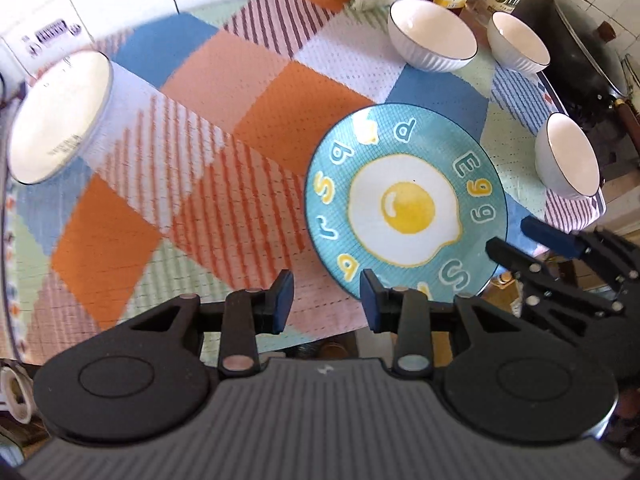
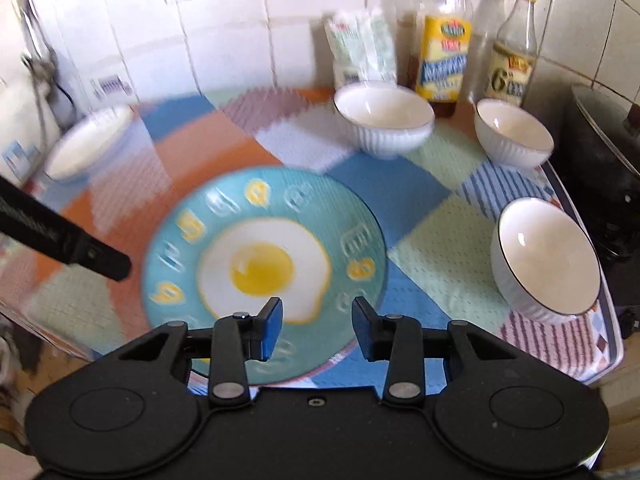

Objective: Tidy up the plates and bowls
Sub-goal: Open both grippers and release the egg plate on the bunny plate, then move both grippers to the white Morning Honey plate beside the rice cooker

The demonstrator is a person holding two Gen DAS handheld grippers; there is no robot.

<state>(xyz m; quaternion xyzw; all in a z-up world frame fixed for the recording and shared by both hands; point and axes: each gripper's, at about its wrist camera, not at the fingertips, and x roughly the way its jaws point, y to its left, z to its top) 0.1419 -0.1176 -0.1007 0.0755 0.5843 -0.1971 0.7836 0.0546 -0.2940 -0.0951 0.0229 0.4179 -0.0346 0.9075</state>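
Note:
A teal plate with a fried-egg picture (image 1: 406, 204) (image 2: 264, 268) lies flat on the patchwork mat (image 1: 224, 128), near its front edge. Several white ribbed bowls stand upright on the mat: one far left (image 1: 60, 116) (image 2: 88, 142), two at the back right (image 1: 432, 34) (image 1: 518, 42) (image 2: 384, 118) (image 2: 514, 132), one at the right edge (image 1: 568, 156) (image 2: 546, 256). My left gripper (image 1: 326, 300) is open and empty, just left of the plate's front rim. My right gripper (image 2: 316, 330) (image 1: 516, 240) is open and empty over the plate's near edge.
Oil and vinegar bottles (image 2: 442, 52) (image 2: 512, 52) and a white packet (image 2: 360, 48) stand against the tiled wall behind the bowls. A black wok with lid (image 1: 584, 52) (image 2: 608, 160) sits to the right of the mat. The counter edge runs just below the plate.

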